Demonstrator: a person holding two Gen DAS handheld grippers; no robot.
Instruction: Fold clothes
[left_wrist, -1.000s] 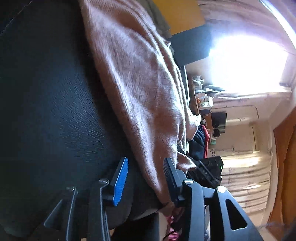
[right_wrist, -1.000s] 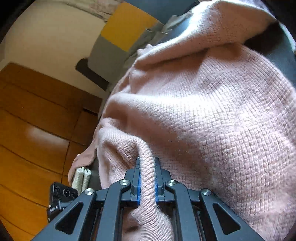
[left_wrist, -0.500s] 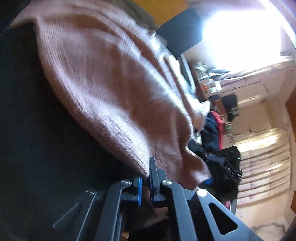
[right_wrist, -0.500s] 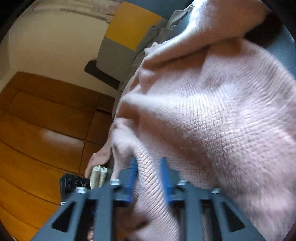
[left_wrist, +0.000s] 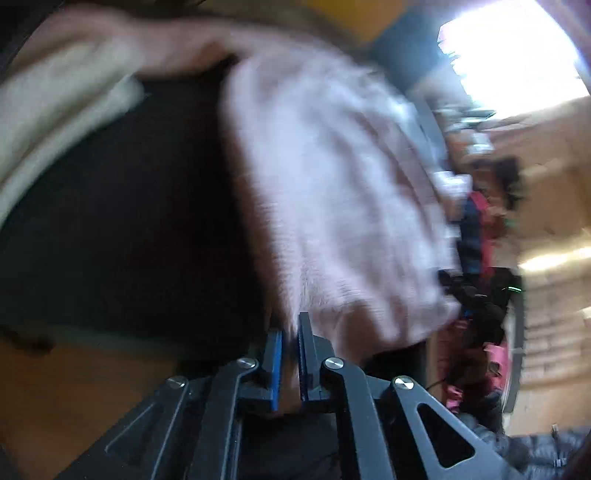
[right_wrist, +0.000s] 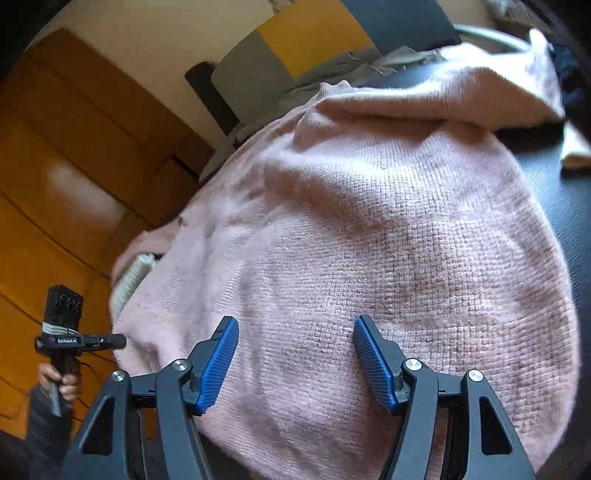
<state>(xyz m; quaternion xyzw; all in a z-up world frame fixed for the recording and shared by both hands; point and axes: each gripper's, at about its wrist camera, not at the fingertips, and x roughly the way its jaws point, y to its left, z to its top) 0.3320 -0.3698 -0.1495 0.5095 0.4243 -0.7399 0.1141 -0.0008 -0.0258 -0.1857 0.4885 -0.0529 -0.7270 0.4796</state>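
A pink knit sweater (right_wrist: 369, 221) lies spread over a black leather seat (right_wrist: 565, 192). My right gripper (right_wrist: 295, 354) is open just above the sweater's near part, holding nothing. In the blurred left wrist view, my left gripper (left_wrist: 290, 354) is shut on an edge of the same pink sweater (left_wrist: 332, 184) and lifts it off the black surface (left_wrist: 129, 221). The left gripper also shows in the right wrist view (right_wrist: 70, 339), held in a hand at the sweater's left edge.
A yellow and grey cushion (right_wrist: 295, 51) and a grey cloth (right_wrist: 351, 66) lie behind the sweater. Wooden panelling (right_wrist: 55, 166) fills the left. Bags and dark clutter (left_wrist: 480, 295) stand on the floor to the right of the left gripper, under a bright window (left_wrist: 517, 55).
My right gripper has let go of the sweater fold and opened wide. My left gripper has closed on the sweater's edge and pulled it up and across.
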